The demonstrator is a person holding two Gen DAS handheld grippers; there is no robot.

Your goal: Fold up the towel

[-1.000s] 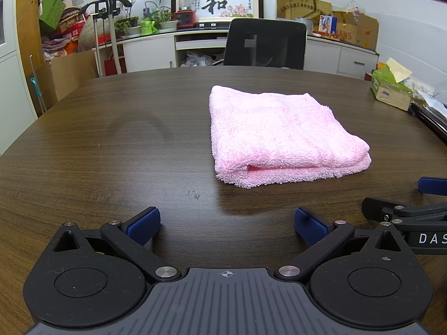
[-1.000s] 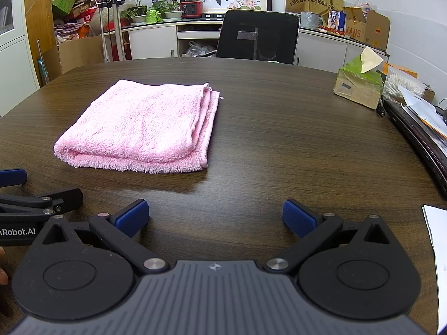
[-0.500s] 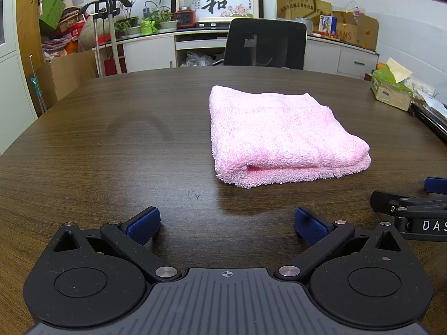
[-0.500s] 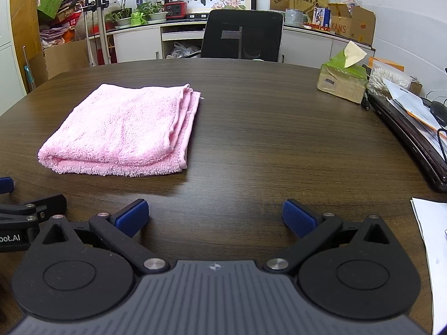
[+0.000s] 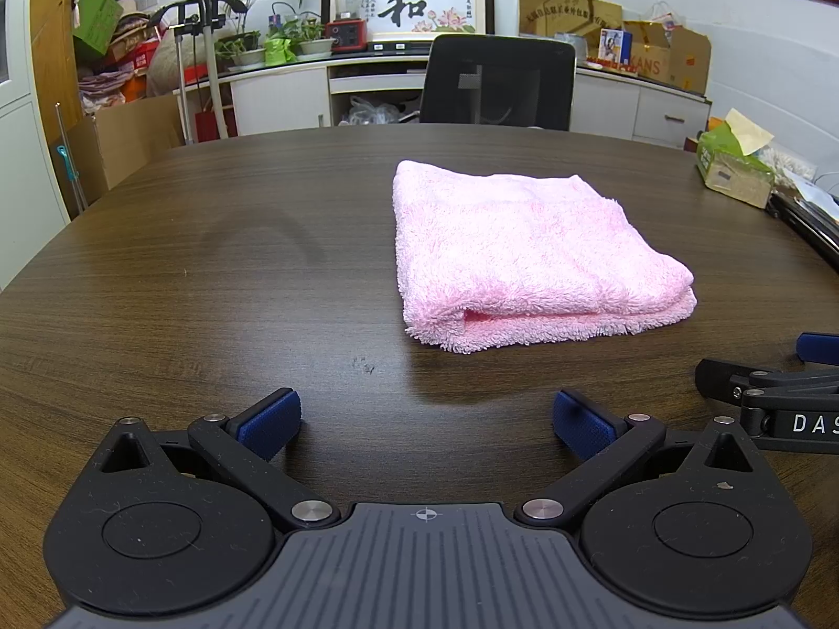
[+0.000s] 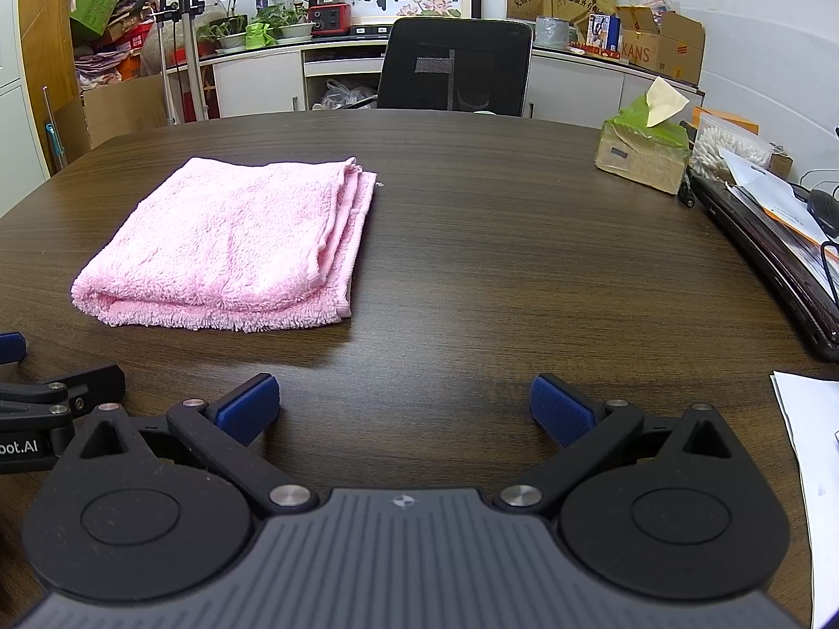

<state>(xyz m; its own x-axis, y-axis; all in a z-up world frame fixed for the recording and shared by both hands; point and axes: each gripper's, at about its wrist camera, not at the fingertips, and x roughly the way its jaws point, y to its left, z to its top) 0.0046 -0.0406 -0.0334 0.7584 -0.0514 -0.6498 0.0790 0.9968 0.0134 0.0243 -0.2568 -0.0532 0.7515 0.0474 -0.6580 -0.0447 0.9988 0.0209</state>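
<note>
A pink towel point(image 5: 529, 251) lies folded into a thick rectangle on the dark wooden table point(image 5: 210, 272); in the right wrist view the towel point(image 6: 236, 246) sits left of centre with its layered edges facing right. My left gripper point(image 5: 426, 422) is open and empty, low over the table, short of the towel's near edge. My right gripper point(image 6: 405, 409) is open and empty too, near the table's front, to the right of the towel. Each gripper shows at the edge of the other's view, the right gripper point(image 5: 771, 393) and the left gripper point(image 6: 47, 393).
A black office chair point(image 5: 498, 84) stands behind the table. A green tissue box point(image 6: 642, 157), a dark tray with papers point(image 6: 771, 257) and a white sheet point(image 6: 813, 440) occupy the right side. Cabinets, plants and boxes line the back wall.
The right gripper drifted rightward and back a little, so the towel shifted in its view. The left gripper stayed still. Both stay open.
</note>
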